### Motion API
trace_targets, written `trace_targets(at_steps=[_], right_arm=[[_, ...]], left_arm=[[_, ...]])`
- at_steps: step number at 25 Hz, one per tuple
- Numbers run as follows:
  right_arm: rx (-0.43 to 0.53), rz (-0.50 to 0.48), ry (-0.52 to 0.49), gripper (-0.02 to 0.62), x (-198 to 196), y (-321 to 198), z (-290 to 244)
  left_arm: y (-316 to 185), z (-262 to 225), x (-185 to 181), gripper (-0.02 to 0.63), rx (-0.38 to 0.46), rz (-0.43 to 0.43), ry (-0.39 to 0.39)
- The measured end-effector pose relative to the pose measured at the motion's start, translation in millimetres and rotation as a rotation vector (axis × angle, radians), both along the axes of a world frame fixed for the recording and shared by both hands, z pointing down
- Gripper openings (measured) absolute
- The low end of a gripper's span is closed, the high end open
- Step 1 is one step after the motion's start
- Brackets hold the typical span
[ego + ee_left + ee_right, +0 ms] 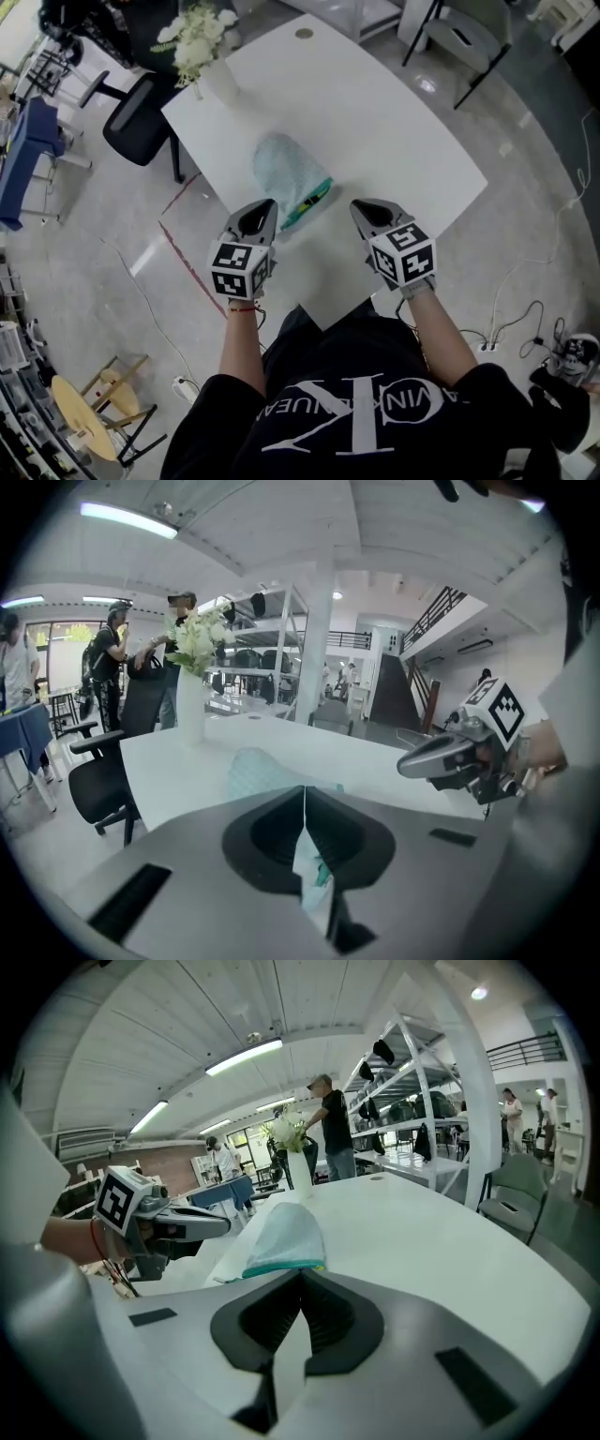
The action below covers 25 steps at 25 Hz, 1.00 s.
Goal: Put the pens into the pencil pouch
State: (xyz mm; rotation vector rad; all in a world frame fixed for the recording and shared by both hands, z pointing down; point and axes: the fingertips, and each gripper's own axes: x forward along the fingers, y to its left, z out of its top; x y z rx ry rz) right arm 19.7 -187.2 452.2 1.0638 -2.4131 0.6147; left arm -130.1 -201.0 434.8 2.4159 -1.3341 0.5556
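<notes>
A pale teal pencil pouch [281, 169] lies flat on the white table [403, 141], its green zipper edge [311, 200] turned toward me. No loose pen shows on the table. My left gripper [269, 203] hovers at the pouch's near left corner, jaws shut with nothing between them; its own view has the pouch [258, 771] just beyond the closed tips [304, 789]. My right gripper [357, 205] hangs to the right of the zipper edge, also shut and empty. From its view the pouch [281, 1232] lies ahead of the tips [302, 1274], apart from them.
A white vase [219, 82] of white flowers stands at the table's far left corner. A black office chair [139, 120] sits on the floor beside that corner. A round cable hole [304, 33] marks the far end. People stand beyond the table [112, 658].
</notes>
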Motion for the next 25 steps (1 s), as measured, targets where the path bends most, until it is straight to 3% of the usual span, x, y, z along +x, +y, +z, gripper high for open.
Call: trace_targets(at_steps=[10,25], right_arm=[[0.073,-0.038,-0.063,0.009,-8,-20,-29],[0.311,-0.049,-0.131,0.009,-7,-53,-106]], left_arm=[[-9,-45,-31,0.005,0.135,-0.112,0.052],[-28,-112,-75,0.004,0.344,-0.296,0.122]])
